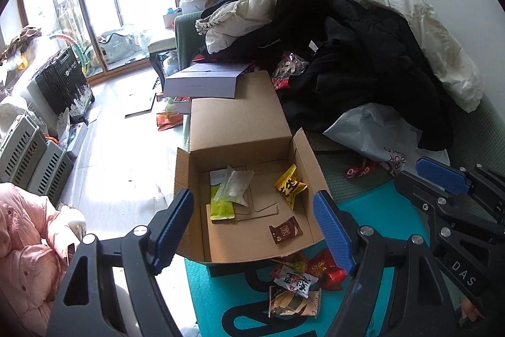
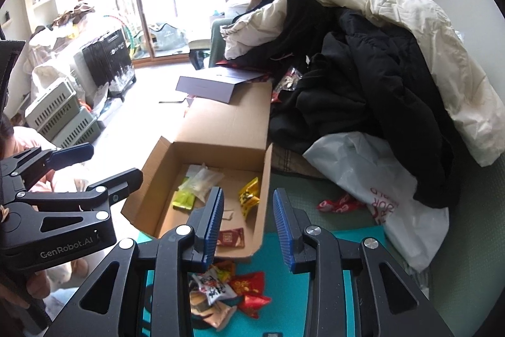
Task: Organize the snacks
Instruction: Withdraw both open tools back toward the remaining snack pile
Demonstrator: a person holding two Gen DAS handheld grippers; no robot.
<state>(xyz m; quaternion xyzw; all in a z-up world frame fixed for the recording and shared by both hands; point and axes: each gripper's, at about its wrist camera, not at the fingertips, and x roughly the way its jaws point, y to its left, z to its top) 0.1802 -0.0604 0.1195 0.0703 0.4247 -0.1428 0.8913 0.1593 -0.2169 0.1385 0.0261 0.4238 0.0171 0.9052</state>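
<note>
Beside piled clothes (image 1: 363, 59), open cardboard box (image 1: 240, 128) holds four snack packets (image 1: 288, 185).

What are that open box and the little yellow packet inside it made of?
The box looks like plain brown corrugated cardboard: matte, with fluted ribs showing on the flap. The yellow packet seems to be thin glossy plastic or foil film, crinkled and catching light.

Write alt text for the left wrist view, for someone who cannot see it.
An open cardboard box sits on a teal mat, holding a yellow snack packet, a brown one, a green one and a clear bag. The left claw hangs open and empty above it; more snacks lie on the mat, with piled clothes behind.
</note>
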